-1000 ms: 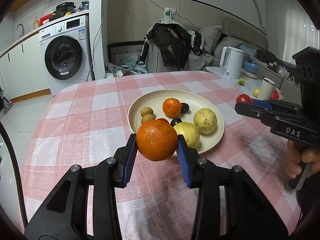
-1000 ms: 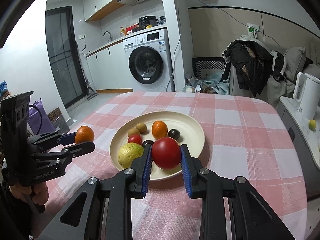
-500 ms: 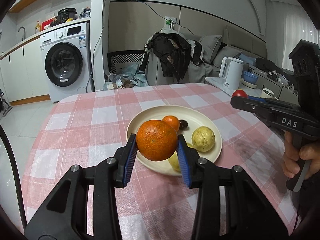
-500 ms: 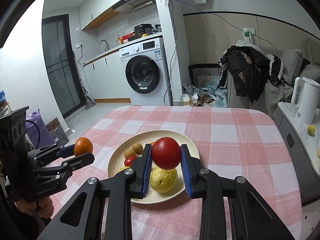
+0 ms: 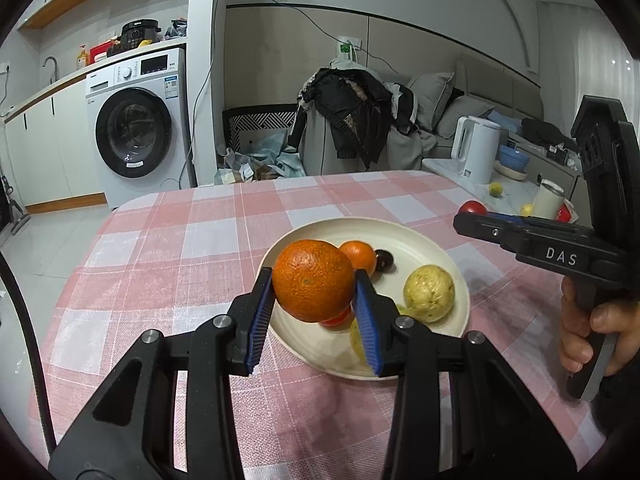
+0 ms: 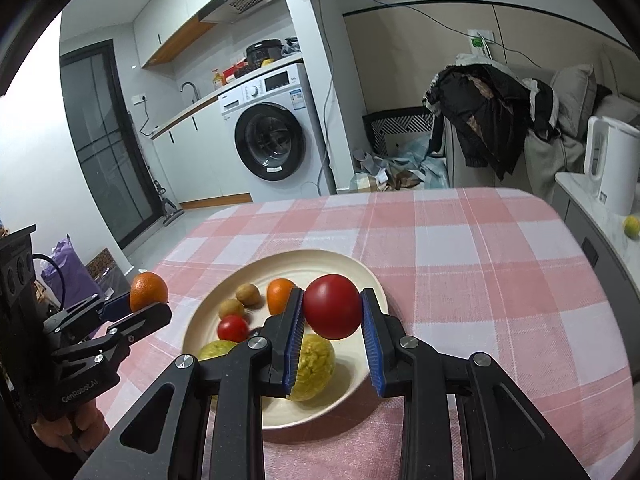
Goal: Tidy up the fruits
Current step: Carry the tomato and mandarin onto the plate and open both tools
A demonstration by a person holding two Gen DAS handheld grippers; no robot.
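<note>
On the left, the left gripper [image 5: 314, 300] is closed on a big orange [image 5: 313, 280], which sits between its two blue pads above the near left edge of the plate [image 5: 416, 240]. The orange does not touch the plate or the table. The cream plate stands on the pink checked tablecloth [image 5: 180, 248]. In the plate lie a smaller orange [image 6: 280, 295], two small brown fruits [image 6: 240, 300], a small red fruit [image 6: 233, 328], a dark round fruit [image 5: 383, 259] and two yellow-green bumpy fruits [image 5: 429, 293]. Further right, the right gripper [image 6: 332, 320] is closed on a red tomato [image 6: 332, 306], held in the air over the near right part of the plate, just above one yellow-green fruit. On the far right, a hand [image 5: 592, 332] holds the handle of this gripper. Behind the table stand a washing machine [image 6: 272, 136] and a white kettle [image 5: 476, 154].
</note>
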